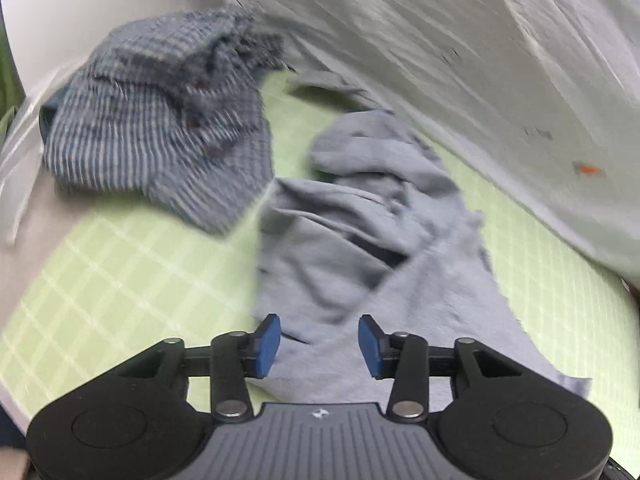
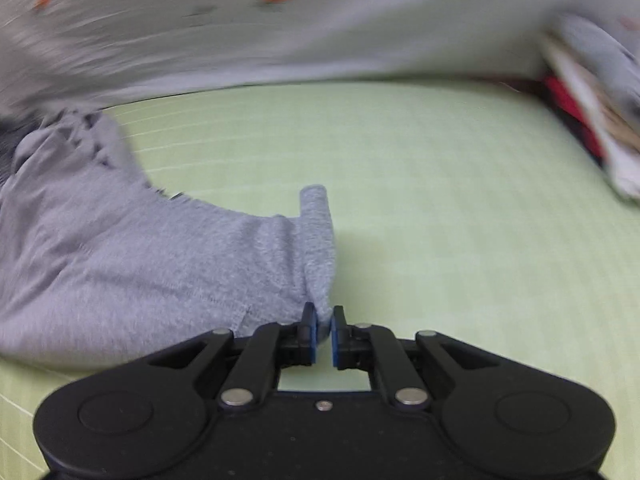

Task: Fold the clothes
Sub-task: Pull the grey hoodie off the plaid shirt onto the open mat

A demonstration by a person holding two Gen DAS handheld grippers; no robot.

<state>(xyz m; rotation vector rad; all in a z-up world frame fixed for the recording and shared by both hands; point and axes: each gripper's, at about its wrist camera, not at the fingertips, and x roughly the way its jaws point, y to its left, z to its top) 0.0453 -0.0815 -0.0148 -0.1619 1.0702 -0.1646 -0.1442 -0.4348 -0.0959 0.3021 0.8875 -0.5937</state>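
Right gripper [image 2: 324, 330] is seen clamped on a bunched corner of the grey garment [image 2: 132, 264], its blue pads almost meeting with a fold of the knit pinched between them. Left gripper [image 1: 319, 346] is held with its jaws about half apart above the same grey garment [image 1: 360, 232]; cloth lies beneath the gap, but nothing is pressed by the blue pads [image 1: 267, 345].

A pale green checked sheet [image 2: 440, 208] is spread over the whole work surface, and along its far side a white cloth with small orange marks [image 1: 460, 52] is draped. The grey garment is laid crumpled on the sheet, stretched from the left of the right wrist view to the pinched corner near the middle. A blue-and-white checked garment [image 1: 160, 120] is heaped just beside it, at the upper left of the left wrist view. Much of both views is blurred. At the far right edge of the right wrist view, something red [image 2: 572, 112] is glimpsed under the white cloth, too blurred to be identified.
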